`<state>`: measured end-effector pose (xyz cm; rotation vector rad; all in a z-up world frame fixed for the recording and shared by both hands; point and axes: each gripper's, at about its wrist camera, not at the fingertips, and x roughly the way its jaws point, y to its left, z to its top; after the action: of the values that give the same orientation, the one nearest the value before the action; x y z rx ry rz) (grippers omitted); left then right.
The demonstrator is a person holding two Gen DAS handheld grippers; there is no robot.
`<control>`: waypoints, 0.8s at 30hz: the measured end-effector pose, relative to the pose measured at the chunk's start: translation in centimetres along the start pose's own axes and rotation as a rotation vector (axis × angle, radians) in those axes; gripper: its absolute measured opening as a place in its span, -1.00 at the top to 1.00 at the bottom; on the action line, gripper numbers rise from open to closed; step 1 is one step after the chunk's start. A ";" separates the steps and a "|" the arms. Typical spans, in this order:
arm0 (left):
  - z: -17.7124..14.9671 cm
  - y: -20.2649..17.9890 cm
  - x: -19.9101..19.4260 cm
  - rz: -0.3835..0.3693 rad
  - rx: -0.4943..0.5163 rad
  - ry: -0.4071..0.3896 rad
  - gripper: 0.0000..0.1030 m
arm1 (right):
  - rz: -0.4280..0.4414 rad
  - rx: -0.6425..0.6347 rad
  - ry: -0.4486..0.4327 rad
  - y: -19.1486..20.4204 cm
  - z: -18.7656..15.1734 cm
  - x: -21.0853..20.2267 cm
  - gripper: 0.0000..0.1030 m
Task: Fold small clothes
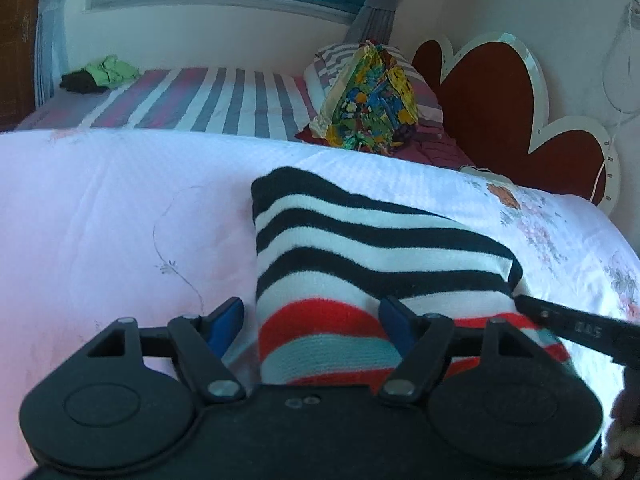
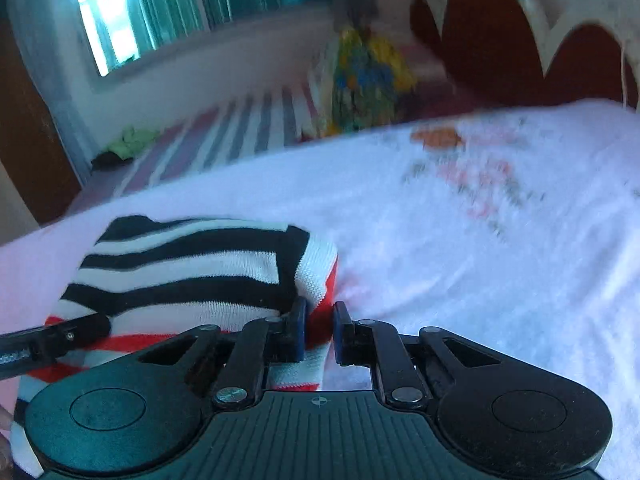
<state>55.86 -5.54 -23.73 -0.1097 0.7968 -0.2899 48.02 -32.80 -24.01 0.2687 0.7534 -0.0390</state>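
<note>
Knitwear in black and white stripes, with a red and pale blue band at its near edge, lies folded on the pale floral sheet (image 1: 120, 208) of the bed, right in front of both tools: this striped garment (image 1: 360, 240) looks to be partway through its folding.

Your right gripper (image 2: 319, 330) has its fingers drawn narrow, pinching the red right-hand corner of the near edge; the fabric fills the small gap between the blue pads. Your left gripper (image 1: 312, 320) stands with its fingers wide, straddling the left part of the same edge, one pad on the sheet beside the garment and the other over the red band, gripping nothing.

To do this step well, bring the left fingers down and take a bite through every layer at that corner before you lift anything. Match the height of the two hands so the edge stays straight. Carry it forward and lay it squarely on the far black stripe, then let go only once it rests flat.

The striped mattress (image 1: 208, 100), the colourful bundle (image 1: 372, 100) and the red headboard (image 1: 488, 92) sit well apart and do not matter here.
</note>
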 end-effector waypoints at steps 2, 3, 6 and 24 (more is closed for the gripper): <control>0.1 -0.1 -0.2 0.004 0.006 0.000 -0.45 | 0.034 0.043 0.008 -0.3 0.4 -1.1 0.70; 0.2 -0.1 -0.3 0.004 0.004 0.001 -0.44 | 0.067 0.068 0.002 -0.6 0.6 -2.1 0.70; 0.1 -0.1 -0.9 -0.002 -0.009 -0.001 -0.41 | 0.116 0.077 -0.008 -0.5 0.6 -4.7 0.68; -2.4 1.0 -4.7 -0.040 0.022 -0.026 -0.41 | 0.209 0.178 0.109 0.0 -2.6 -5.5 0.29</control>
<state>51.24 -3.15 -22.40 -0.1090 0.7664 -0.3342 42.29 -32.50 -22.05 0.5213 0.8281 0.1078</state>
